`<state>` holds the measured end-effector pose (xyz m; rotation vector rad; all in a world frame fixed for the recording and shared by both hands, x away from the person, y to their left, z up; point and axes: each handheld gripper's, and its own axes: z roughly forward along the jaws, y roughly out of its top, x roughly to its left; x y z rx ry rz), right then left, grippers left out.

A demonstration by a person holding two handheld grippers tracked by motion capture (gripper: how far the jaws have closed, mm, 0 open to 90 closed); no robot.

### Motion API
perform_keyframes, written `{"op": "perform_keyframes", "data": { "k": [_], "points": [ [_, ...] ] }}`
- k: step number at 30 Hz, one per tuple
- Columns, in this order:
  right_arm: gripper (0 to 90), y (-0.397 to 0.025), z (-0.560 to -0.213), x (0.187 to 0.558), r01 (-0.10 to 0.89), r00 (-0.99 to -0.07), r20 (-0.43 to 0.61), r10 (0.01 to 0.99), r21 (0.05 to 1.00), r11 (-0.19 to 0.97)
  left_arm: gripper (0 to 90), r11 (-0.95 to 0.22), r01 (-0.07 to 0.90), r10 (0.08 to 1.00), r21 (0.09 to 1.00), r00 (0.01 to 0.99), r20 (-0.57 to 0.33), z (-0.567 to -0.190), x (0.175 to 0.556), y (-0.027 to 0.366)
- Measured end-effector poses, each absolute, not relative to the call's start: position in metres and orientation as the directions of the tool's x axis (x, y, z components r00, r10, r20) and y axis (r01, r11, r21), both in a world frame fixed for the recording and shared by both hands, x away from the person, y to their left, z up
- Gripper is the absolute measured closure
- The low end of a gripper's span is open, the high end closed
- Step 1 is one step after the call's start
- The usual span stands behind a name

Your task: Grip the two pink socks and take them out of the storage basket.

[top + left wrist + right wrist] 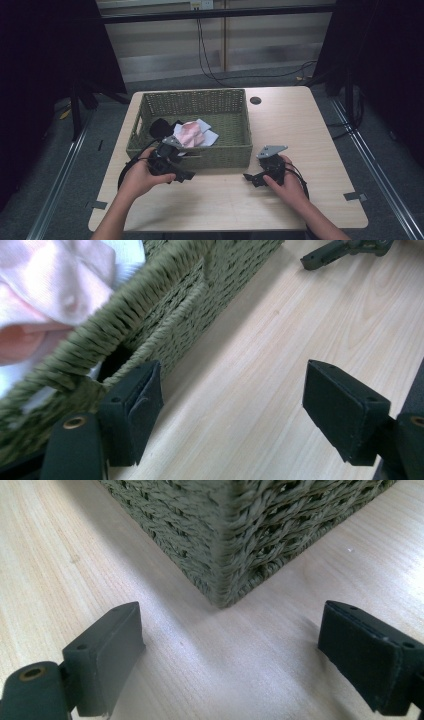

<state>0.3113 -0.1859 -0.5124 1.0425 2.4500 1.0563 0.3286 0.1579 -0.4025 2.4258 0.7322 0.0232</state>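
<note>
A person's two claws hover at the near wall of a green woven basket (235, 150) on a pale wooden surface (310, 130). The left claw (232, 410), jaws spread wide and holding nothing, sits against the basket's near rim, just below the pink and white cloths (192, 132) heaped inside beside a dark item (160, 127). The right claw (230, 655), also apart and empty, faces the basket's near right corner. The risk from here: a jaw of the left claw catching the woven rim on the reach inside, dragging or tipping the basket rather than gripping the cloths.
</note>
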Motion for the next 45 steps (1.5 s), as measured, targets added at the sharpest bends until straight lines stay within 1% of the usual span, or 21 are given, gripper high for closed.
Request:
{"op": "perform_keyframes", "data": {
  "k": [7,8,10,12,24,37,45],
  "points": [
    [10.1,-0.186,-0.512,0.311,0.51,-0.702,0.029,0.711,0.718,0.474,23.8,-0.682,0.492,0.494,0.541,0.856,-0.156,-0.386,0.335,0.159],
    [10.1,-0.186,-0.512,0.311,0.51,-0.702,0.029,0.711,0.718,0.474,23.8,-0.669,0.504,0.504,0.545,0.848,-0.166,-0.384,0.336,0.158],
    [10.1,-0.186,-0.512,0.311,0.51,-0.702,0.029,0.711,0.718,0.474,23.8,-0.683,0.491,0.494,0.54,0.856,-0.153,-0.379,0.34,0.159],
    [10.1,-0.186,-0.512,0.311,0.51,-0.702,0.029,0.711,0.718,0.474,23.8,-0.671,0.505,0.505,0.543,0.847,-0.163,-0.376,0.341,0.158],
    [10.1,-0.186,-0.512,0.311,0.51,-0.702,0.03,0.711,0.718,0.474,24.1,-0.67,0.517,0.507,0.532,0.843,-0.181,-0.354,0.354,0.156],
    [10.1,-0.186,-0.512,0.311,0.511,-0.701,0.031,0.713,0.719,0.471,24.4,-0.689,0.503,0.509,0.521,0.848,-0.146,-0.329,0.376,0.15],
    [10.1,-0.186,-0.512,0.312,0.508,-0.702,0.029,0.712,0.72,0.472,24.5,-0.687,0.513,0.525,0.515,0.84,-0.137,-0.327,0.39,0.146]
  ]
}}
